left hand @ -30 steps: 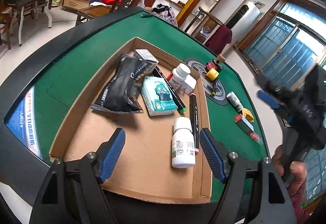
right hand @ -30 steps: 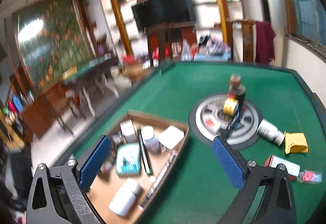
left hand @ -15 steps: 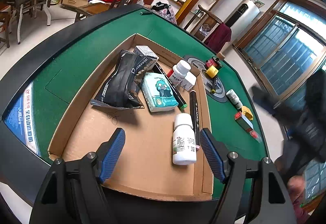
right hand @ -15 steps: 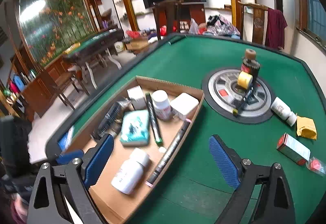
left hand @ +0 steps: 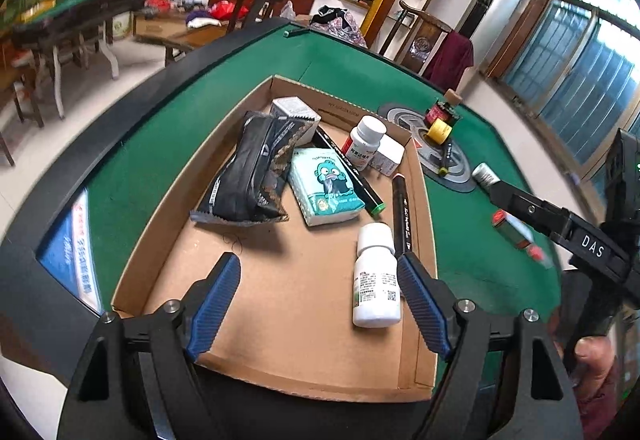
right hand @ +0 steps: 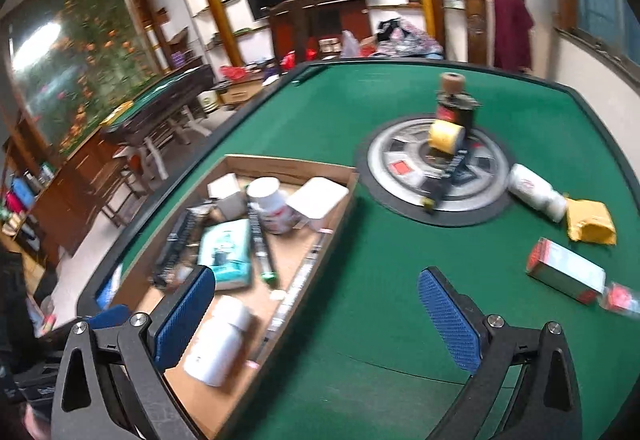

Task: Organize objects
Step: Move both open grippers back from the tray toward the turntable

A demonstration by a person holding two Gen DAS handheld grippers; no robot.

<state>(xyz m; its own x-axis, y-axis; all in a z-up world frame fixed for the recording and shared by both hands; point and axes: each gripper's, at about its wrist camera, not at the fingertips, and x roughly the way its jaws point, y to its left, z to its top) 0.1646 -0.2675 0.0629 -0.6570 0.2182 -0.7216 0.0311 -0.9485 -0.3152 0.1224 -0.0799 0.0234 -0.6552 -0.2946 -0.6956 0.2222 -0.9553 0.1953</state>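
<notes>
In the left wrist view, the left gripper (left hand: 320, 300) hung over the near end of the cardboard box (left hand: 416, 196) with nothing between its blue pads; its jaws were spread and opening further. The box sat on the green desk (left hand: 132, 180) and already held a black foil pouch (left hand: 252, 176), a teal tissue pack (left hand: 326, 186), a green-capped marker (left hand: 352, 174), a second marker (left hand: 401, 214) along the right wall, a standing pill bottle (left hand: 362, 142) and a white bottle (left hand: 376, 280) lying just beside the right pad. Off to the right, the right gripper's black arm reached out over the desk, above a small red-and-green box (left hand: 512, 228).

In the right wrist view, the right gripper (right hand: 316, 314) was empty too, its jaws wide apart and opening, pointed down at bare felt between the cardboard box (right hand: 320, 236) and the loose things. Still outside the box lay a red-ended carton (right hand: 566, 274), a yellow packet (right hand: 590, 226), a white bottle on its side (right hand: 534, 190), and, on the round grey disc (right hand: 400, 156), a yellow tape roll (right hand: 444, 136), a dark can (right hand: 456, 108) and a pen (right hand: 448, 176).

The step in hand looked like a reach for the next loose item with the right gripper. That move would call for swinging right to straddle the carton, the nearest piece, across its narrow sides, closing firmly, then carrying it over the box wall to the open floor at the near end
</notes>
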